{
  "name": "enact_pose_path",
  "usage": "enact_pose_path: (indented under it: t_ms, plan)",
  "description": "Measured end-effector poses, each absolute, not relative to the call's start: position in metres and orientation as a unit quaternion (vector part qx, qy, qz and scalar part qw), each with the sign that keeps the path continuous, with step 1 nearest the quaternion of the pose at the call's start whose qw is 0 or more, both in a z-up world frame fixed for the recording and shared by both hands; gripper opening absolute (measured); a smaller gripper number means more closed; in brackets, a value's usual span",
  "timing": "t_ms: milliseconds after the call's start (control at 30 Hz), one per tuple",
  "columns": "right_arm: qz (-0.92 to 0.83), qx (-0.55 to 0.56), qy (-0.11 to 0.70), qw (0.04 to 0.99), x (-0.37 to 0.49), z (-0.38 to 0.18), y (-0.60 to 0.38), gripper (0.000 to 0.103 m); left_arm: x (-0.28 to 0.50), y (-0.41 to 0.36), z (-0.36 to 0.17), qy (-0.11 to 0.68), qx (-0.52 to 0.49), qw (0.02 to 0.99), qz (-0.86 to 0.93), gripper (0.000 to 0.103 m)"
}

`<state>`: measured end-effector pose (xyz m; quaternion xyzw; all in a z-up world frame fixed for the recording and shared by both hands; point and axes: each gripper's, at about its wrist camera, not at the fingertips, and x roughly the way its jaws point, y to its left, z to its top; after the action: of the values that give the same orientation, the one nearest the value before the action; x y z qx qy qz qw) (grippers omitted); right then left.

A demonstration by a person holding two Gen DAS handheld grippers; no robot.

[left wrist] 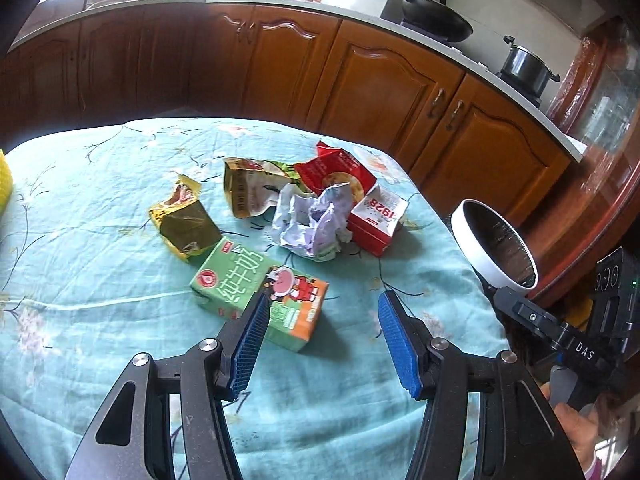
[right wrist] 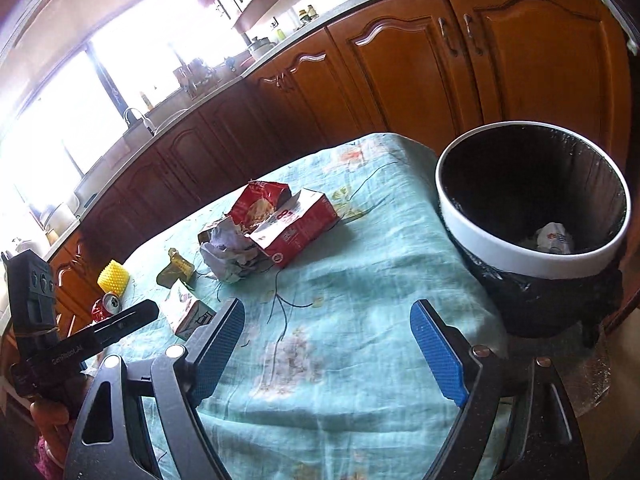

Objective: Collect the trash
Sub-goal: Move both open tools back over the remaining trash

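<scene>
Both jaws spread and empty: the left hand-held gripper (left wrist: 324, 320) hangs over the green milk carton (left wrist: 260, 292) at centre frame; the right hand-held gripper (right wrist: 328, 332) hovers lower centre, the trash bin (right wrist: 532, 208) at right holding perhaps one scrap.

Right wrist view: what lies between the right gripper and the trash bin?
Only bare tablecloth lies between the open right gripper and the trash bin.

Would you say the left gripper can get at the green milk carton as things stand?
Probably yes. The left gripper is open and empty, the milk carton lies flat on the tablecloth just ahead of its fingers, and nothing rests on it or blocks the way.
</scene>
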<state>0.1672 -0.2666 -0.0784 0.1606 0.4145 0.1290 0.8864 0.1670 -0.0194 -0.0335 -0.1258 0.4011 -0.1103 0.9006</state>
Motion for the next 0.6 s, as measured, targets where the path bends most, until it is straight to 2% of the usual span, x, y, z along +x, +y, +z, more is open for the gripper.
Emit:
enact_pose_path:
  t_ms: [600]
  plan:
    - [0.155,0.161,0.440,0.870,0.212,-0.091,-0.232,0.086,0.201,0.045,-0.039,0.414,-0.157,0.897,-0.024,0.060]
